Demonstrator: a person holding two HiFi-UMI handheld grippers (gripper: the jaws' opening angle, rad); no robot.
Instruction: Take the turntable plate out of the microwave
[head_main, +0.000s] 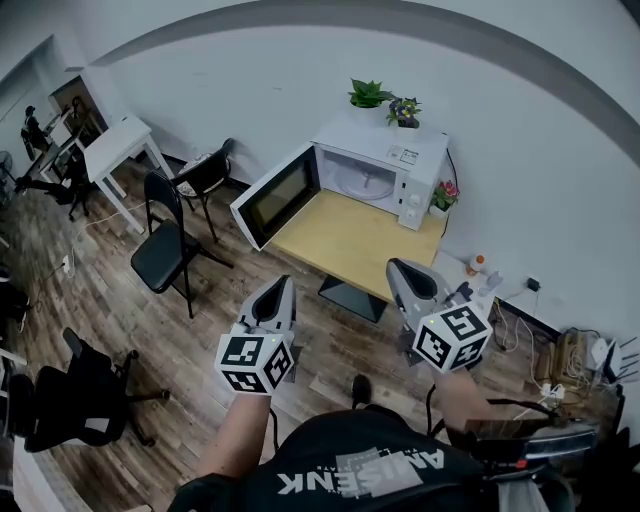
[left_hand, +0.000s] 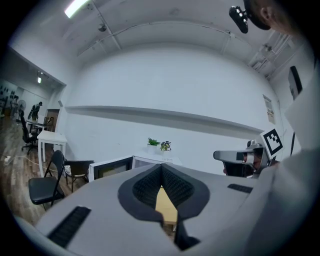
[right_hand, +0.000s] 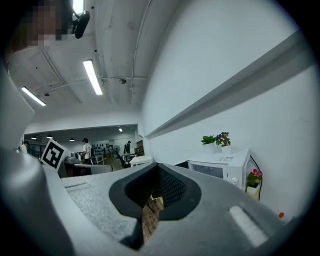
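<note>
A white microwave (head_main: 385, 170) stands at the far end of a wooden table (head_main: 350, 240), its door (head_main: 274, 195) swung wide open to the left. Inside it lies the round glass turntable plate (head_main: 362, 185). My left gripper (head_main: 283, 287) and right gripper (head_main: 397, 268) are both shut and empty, held side by side over the floor short of the table's near edge. The left gripper view shows the microwave (left_hand: 145, 161) with its door (left_hand: 111, 167) beyond the shut jaws. In the right gripper view the microwave (right_hand: 220, 167) sits to the right of the jaws.
Two potted plants (head_main: 385, 100) stand on top of the microwave and a small flower pot (head_main: 441, 198) beside it. Black chairs (head_main: 170, 240) and a white table (head_main: 115, 150) are to the left. Cables and a power strip (head_main: 555, 385) lie on the floor at right.
</note>
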